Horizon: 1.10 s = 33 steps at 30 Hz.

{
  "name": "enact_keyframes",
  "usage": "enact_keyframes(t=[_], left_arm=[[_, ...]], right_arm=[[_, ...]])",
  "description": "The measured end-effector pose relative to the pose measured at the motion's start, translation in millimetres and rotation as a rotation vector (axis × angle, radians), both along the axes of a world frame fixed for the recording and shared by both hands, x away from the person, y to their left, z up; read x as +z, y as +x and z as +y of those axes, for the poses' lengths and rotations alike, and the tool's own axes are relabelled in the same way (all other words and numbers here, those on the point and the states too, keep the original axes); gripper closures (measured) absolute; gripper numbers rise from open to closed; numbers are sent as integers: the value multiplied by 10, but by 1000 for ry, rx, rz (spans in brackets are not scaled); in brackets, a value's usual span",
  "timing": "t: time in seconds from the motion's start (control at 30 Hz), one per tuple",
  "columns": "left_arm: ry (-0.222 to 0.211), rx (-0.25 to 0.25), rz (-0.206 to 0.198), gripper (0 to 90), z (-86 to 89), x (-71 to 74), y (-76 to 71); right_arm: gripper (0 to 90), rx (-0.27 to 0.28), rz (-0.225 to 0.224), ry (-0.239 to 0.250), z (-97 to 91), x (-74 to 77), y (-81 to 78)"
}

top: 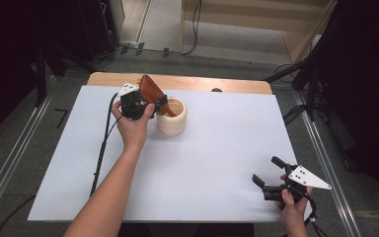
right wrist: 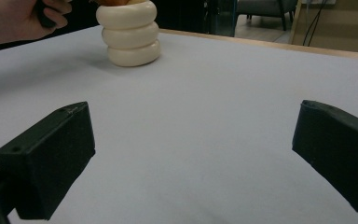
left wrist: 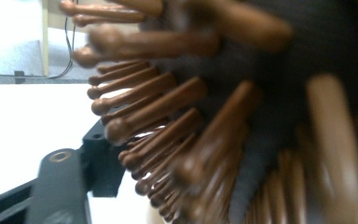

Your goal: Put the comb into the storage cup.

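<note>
A brown wooden hairbrush (top: 150, 90) leans with its handle down in a cream ribbed cup (top: 171, 117) at the back left of the white table. My left gripper (top: 150, 105) is at the brush, right beside the cup's left rim. In the left gripper view the brush's bristles (left wrist: 205, 130) loom blurred and very close, and one black finger (left wrist: 58, 186) stands a little off them at lower left, so the jaws look open around the brush. My right gripper (top: 265, 169) rests open near the front right corner, with nothing between its jaws (right wrist: 191, 154). The cup (right wrist: 129, 35) stands far off ahead of it.
A white sheet (top: 217, 148) covers the table, with a wooden strip (top: 202, 83) along the far edge. The left gripper's cable (top: 103, 143) trails down the left side. The person's left hand (right wrist: 23, 18) shows beside the cup in the right gripper view.
</note>
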<state>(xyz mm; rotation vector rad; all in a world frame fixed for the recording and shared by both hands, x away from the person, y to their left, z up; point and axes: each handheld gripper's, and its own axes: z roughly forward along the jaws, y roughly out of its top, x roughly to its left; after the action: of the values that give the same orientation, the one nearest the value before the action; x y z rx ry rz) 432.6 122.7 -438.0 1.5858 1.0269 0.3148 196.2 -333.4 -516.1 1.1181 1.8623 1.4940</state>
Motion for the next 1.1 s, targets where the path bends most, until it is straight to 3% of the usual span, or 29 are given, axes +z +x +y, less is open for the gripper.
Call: enact_keyframes(t=[0.4, 0.57, 1.1], left_arm=[[8, -5, -26, 67, 33, 50, -28], [36, -7, -36, 0, 33, 60, -49], [34, 0, -54, 0, 87, 41, -105]], right_arm=[[0, -1, 2, 0, 3, -1, 3], [0, 0, 2, -1, 7, -1, 4], [0, -2, 2, 0, 4, -1, 4]])
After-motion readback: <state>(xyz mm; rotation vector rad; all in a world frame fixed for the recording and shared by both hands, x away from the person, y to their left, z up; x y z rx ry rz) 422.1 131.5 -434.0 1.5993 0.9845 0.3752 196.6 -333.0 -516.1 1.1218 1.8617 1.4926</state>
